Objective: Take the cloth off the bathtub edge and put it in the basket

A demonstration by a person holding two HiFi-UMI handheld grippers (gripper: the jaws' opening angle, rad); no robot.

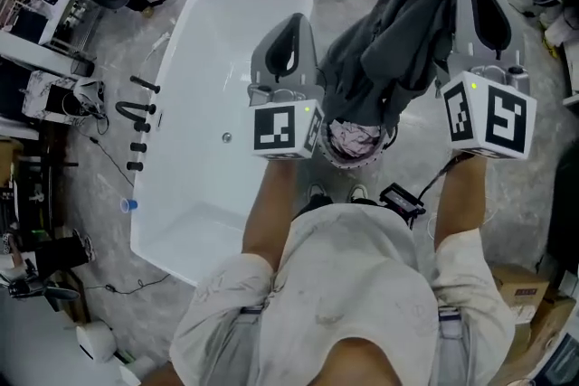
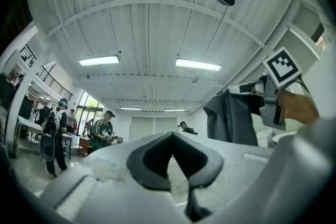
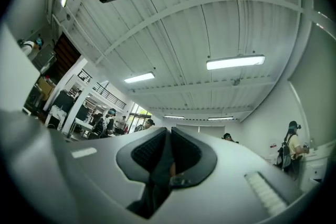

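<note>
Above a round basket (image 1: 336,156) on the pale stone floor, the grey cloth (image 1: 398,41) hangs in heavy folds, off the white bathtub (image 1: 208,86) that stands just to the left. Its lower folds hide part of the basket's rim. The right gripper (image 3: 168,136) has its jaws pinched on a strip of the fabric, which runs down between the pads. The left gripper (image 1: 291,41), held up beside the cloth, has its jaw tips pressed together with nothing between them. A patterned item lies inside the basket. Dark tap fittings (image 1: 137,113) stand along the tub's far side. People (image 2: 102,131) stand at benches in the hall beyond.
</note>
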